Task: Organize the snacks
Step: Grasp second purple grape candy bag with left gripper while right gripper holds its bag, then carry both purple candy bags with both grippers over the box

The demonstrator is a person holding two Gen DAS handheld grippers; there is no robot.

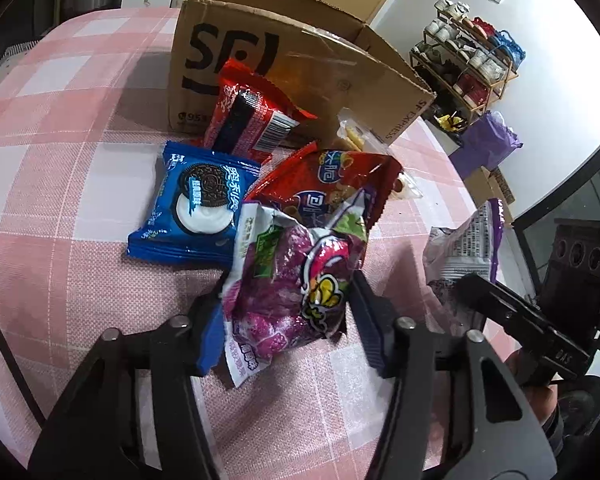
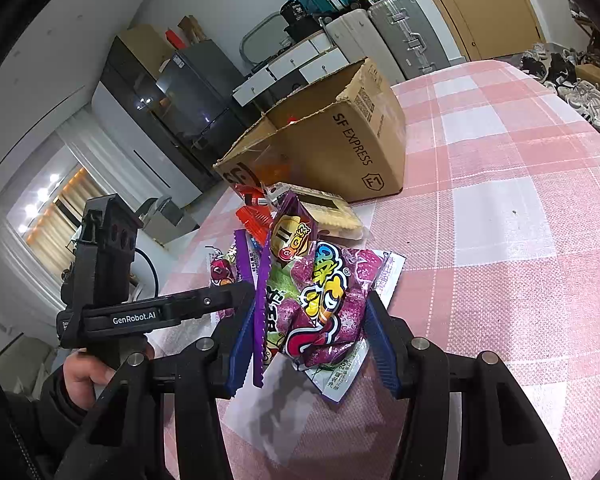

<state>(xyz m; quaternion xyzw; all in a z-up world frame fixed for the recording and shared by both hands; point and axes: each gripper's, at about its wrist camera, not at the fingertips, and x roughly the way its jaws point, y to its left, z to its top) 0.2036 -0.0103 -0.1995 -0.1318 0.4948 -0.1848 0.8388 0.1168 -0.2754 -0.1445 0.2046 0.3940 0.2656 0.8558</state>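
Black two-finger left gripper (image 1: 284, 316) and right gripper (image 2: 312, 344), blue ribbed pads (image 2: 384, 344), round silver screws at the linkage pivots. White "GenRobot.AI" lettering along one black body. Dark sleeve (image 2: 32, 432) near the hand (image 2: 86, 376).

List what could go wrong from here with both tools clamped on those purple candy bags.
1. The left tool grips its purple candy bag while the red snack bag leans on it; lifting may drag or topple the pile.
2. The right tool pinches a purple-edged packet together with its candy bag; one could slip out mid-carry.
3. The cardboard box has a bent flap; bags may catch on it.
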